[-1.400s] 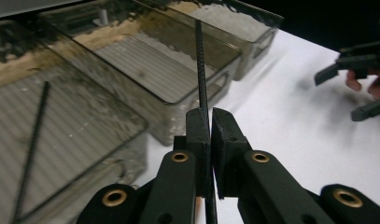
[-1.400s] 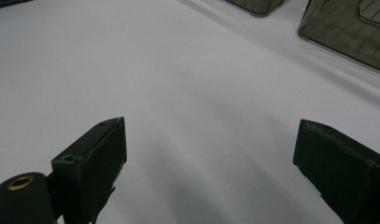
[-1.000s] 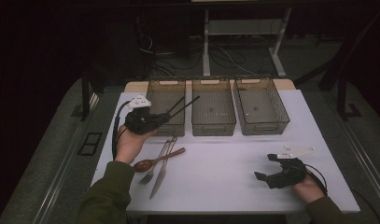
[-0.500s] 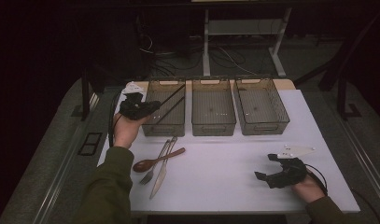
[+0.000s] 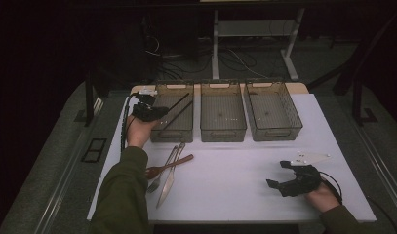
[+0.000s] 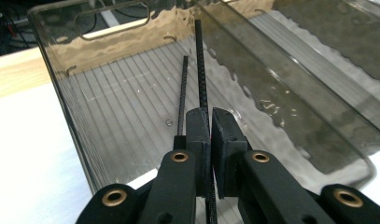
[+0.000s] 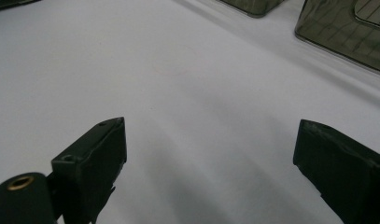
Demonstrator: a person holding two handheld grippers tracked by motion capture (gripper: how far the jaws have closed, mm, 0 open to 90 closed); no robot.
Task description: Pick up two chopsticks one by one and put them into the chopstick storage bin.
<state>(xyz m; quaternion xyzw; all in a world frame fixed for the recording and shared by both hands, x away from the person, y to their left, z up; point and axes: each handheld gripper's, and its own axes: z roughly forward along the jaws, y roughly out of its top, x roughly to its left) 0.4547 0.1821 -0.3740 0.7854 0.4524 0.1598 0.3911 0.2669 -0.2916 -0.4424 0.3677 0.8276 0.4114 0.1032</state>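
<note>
L gripper (image 6: 210, 140): jaws clenched, nearly no gap, pinching a thin black chopstick (image 6: 200, 70) betw. the pads; in the high view it sits at the near-left corner of the left bin (image 5: 148, 111).
L grip detail: one stick runs straight thru the pads; a 2nd black chopstick (image 6: 182, 93) lies alongside just left of the jaws, close to parallel. Can't tell if the pads bite it too.
Chopsticks, place: both slant up and away over the left bin (image 6: 108, 121), tips above its ribbed floor; in the high view they cross the bin diagonally (image 5: 175, 109), far ends toward its right wall.
L hand (image 5: 137, 130): under the gripper, at the bin's near-left edge, green sleeve trailing back to the bottom of frame.
R gripper (image 7: 211, 163): jaws spread wide, nothing betw. them, bare white table (image 7: 178, 84) underneath; in the high view it rests low at the near-right of the table (image 5: 291, 180), well apart from the bins.
R hand (image 5: 323, 197): behind the gripper, near the table's front edge.
Other bins: middle bin (image 5: 222, 112) and right bin (image 5: 273, 109) stand side by side w/ the left one along the far edge.
Cutlery: wooden spoon (image 5: 168, 165), fork (image 5: 162, 171) and knife (image 5: 169, 176) lie together on the table near the L forearm, just in front of the left bin.
</note>
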